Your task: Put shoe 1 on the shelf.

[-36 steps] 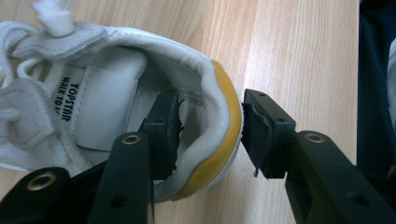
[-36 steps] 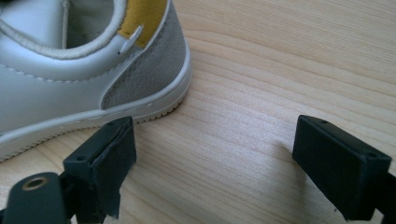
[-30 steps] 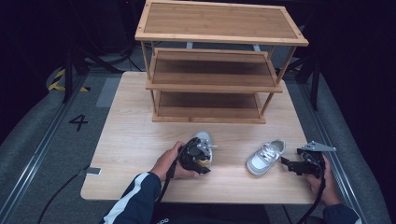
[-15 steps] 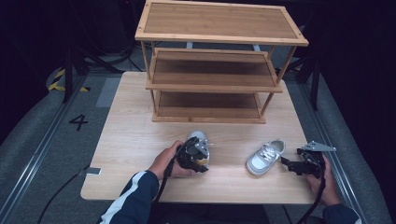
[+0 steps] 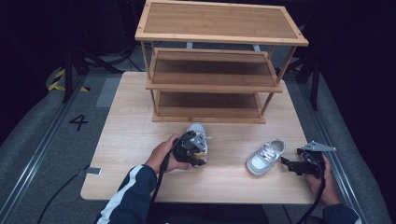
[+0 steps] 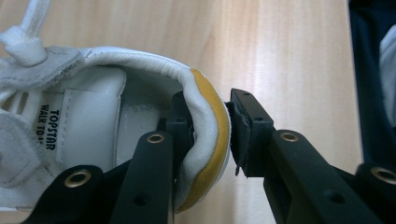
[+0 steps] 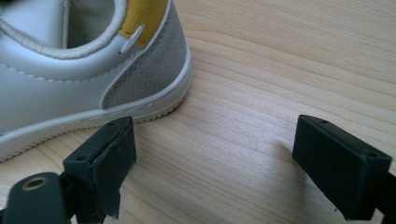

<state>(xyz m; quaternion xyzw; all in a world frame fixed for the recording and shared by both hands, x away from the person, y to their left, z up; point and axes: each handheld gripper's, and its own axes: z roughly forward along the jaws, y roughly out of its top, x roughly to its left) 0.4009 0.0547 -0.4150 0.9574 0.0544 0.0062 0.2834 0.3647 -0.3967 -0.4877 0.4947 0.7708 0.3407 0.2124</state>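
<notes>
On the left of the high view the left gripper sits over a white shoe just in front of the rack, the hand and the gripper body hiding how the jaws meet it; the left gripper view settles that: the left gripper is clamped on the heel collar of the white shoe, one jaw inside the opening, the other outside against the mustard-yellow heel lining, the padded rim squeezed between them; the insole tag reads TOPSTAR and a knotted white lace lies at the upper left; to the right on the high view a second shoe stands near the table's front edge, toe toward the rack, the right gripper just beside its heel; the right gripper view shows what the overhead cannot, the right gripper with jaws wide apart and holding nothing, one pad just beside the second shoe, whose heel is grey suede with a yellow lining and a white ribbed sole; the table is pale wood grain, bearing a three-tier bamboo rack; grey floor around it carries a painted 4
</notes>
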